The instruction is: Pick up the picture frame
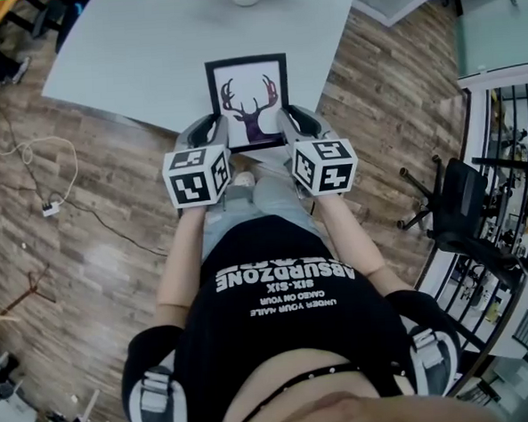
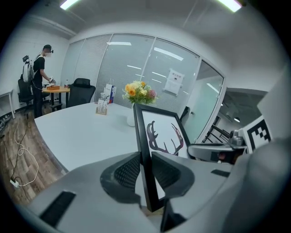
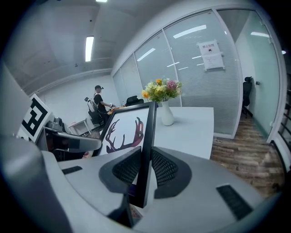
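While the left gripper (image 2: 145, 170) and right gripper (image 3: 145, 167) pinch the picture frame (image 1: 248, 99) by its sides, a vase (image 3: 167, 113) holding flowers (image 3: 161, 90) stands beyond their fingertips (image 3: 166, 169).

The black shirt (image 1: 285, 334) read "ABSURDZONE" and "SIX-SIX", upside down; the notice (image 2: 175, 82) on the glass wall was illegible.

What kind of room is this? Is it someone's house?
Most likely an office meeting room, not a house: there is a big white table, glass walls with blinds behind them, and a black office chair.
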The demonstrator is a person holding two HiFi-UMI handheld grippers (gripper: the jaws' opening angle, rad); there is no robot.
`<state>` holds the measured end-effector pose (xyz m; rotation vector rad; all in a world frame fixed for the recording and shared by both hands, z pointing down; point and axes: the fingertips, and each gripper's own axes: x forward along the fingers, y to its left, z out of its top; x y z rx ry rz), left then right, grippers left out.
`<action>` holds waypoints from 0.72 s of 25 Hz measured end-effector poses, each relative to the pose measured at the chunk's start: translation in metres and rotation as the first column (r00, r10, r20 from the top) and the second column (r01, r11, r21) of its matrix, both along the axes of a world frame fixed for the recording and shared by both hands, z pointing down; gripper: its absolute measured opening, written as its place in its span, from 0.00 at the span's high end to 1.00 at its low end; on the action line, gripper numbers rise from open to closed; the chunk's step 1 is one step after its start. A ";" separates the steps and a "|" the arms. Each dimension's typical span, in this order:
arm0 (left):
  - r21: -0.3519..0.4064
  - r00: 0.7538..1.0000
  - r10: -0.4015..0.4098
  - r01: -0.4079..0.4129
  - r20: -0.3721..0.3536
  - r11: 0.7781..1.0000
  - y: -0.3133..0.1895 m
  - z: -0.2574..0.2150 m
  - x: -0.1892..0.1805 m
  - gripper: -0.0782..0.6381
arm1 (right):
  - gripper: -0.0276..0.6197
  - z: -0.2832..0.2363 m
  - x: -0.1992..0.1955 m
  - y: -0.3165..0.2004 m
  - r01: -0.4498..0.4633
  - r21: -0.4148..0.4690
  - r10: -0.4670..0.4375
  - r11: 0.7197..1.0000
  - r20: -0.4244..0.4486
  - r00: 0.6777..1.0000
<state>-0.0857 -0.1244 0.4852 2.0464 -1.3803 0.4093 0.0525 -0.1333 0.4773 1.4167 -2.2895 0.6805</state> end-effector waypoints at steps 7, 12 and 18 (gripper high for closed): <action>0.034 1.000 0.001 -0.001 -0.003 0.999 0.002 -0.013 0.000 0.76 | 0.83 -0.015 0.000 0.002 0.003 0.037 -0.004 0.999 0.003 1.000; 0.047 1.000 0.004 -0.004 -0.005 0.999 0.003 -0.019 -0.001 0.76 | 0.83 -0.021 -0.001 0.005 0.004 0.046 -0.005 0.999 0.006 1.000; 0.058 1.000 0.001 0.000 -0.012 0.998 0.005 -0.024 -0.002 0.76 | 0.83 -0.028 -0.002 0.006 0.014 0.062 -0.014 0.998 0.000 1.000</action>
